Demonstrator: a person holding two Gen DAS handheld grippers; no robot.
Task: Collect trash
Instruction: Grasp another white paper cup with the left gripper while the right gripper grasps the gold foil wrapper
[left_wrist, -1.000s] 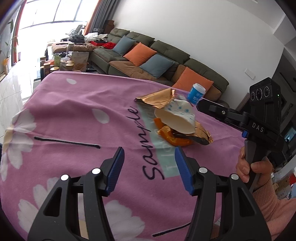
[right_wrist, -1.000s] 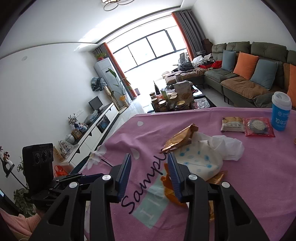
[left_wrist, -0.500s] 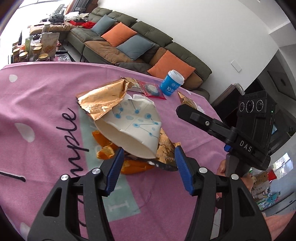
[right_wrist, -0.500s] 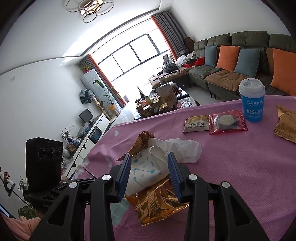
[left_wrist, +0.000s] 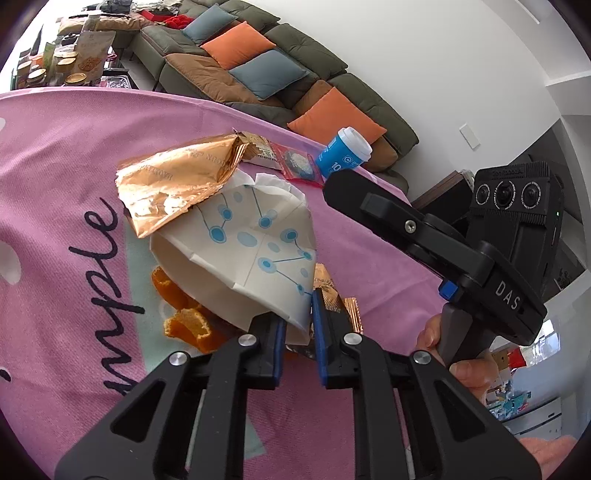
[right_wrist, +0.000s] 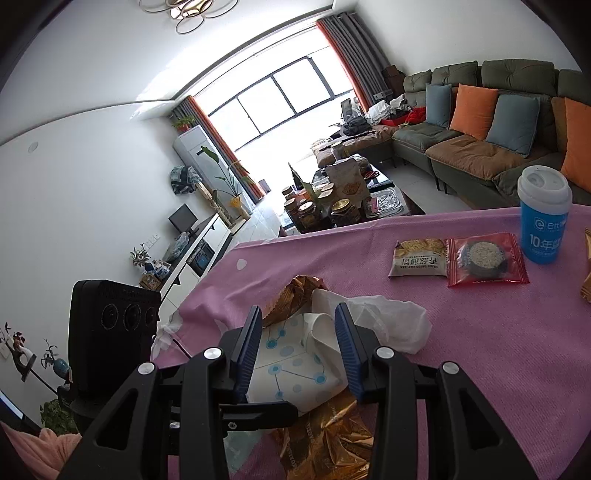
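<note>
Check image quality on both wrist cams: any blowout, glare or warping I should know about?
Right wrist view: the window is blown out to white, and the tablecloth edge bows from fisheye. Left wrist view: even daylight, specular glare on the gold foil wrapper, black vignette in the corners, left gripper sharp on the paper bag.

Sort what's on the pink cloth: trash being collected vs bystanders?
Trash, by the look of it:
- white paper bag, edge pinched by the left gripper
- gold foil wrapper
- orange peel
- crumpled tissue
- right gripper open over the bag

Probably bystanders:
- blue cup, upright
- sealed beige snack packet
- sealed red snack packet
</note>
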